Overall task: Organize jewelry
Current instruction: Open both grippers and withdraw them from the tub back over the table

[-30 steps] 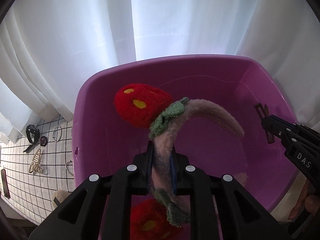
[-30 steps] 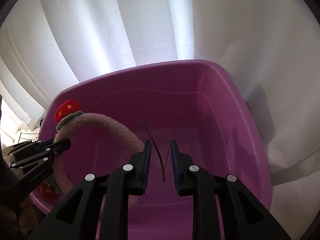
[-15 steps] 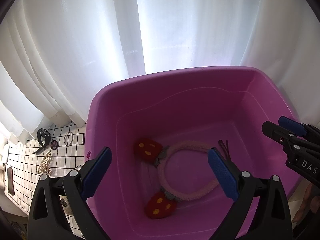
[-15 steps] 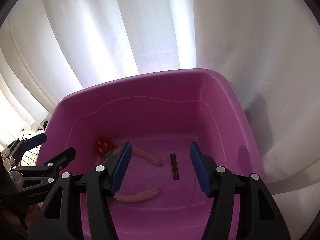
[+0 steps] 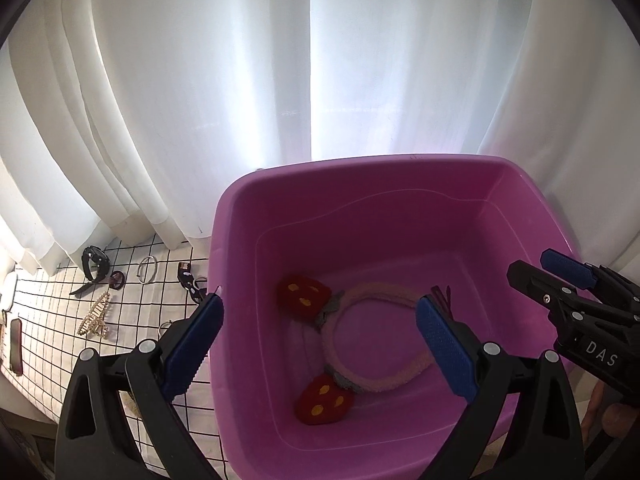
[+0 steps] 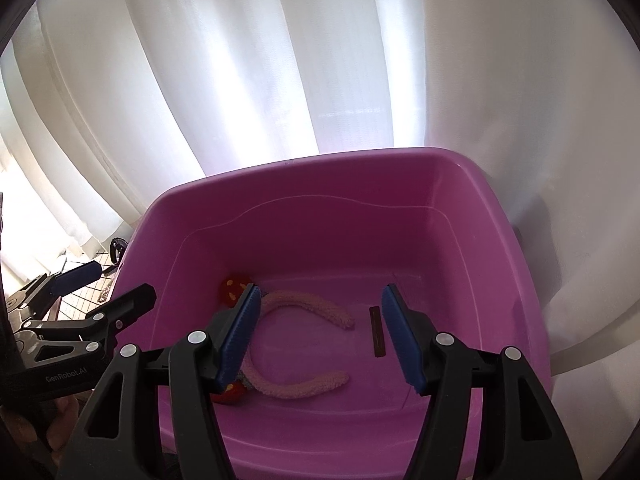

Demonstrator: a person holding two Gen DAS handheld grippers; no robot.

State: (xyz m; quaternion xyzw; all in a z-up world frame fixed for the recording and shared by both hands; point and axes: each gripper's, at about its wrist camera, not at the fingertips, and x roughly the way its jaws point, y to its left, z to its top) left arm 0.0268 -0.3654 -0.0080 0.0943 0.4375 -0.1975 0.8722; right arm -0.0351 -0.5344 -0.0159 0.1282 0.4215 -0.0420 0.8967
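The bin (image 6: 500, 216) is open on top; its walls bar side entry. On its floor, the headband (image 6: 304, 388) fills the 9 o'clock half and a clip (image 6: 377, 332) lies at 3, with bare floor between them and at 12.

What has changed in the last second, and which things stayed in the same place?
The left tongs let go of the fuzzy headband, the right tongs let go of the dark hair clip; both opened and drew back upward. Headband and clip now lie on the floor of the purple tub. The tub and the hair accessories on the checked cloth stayed put.
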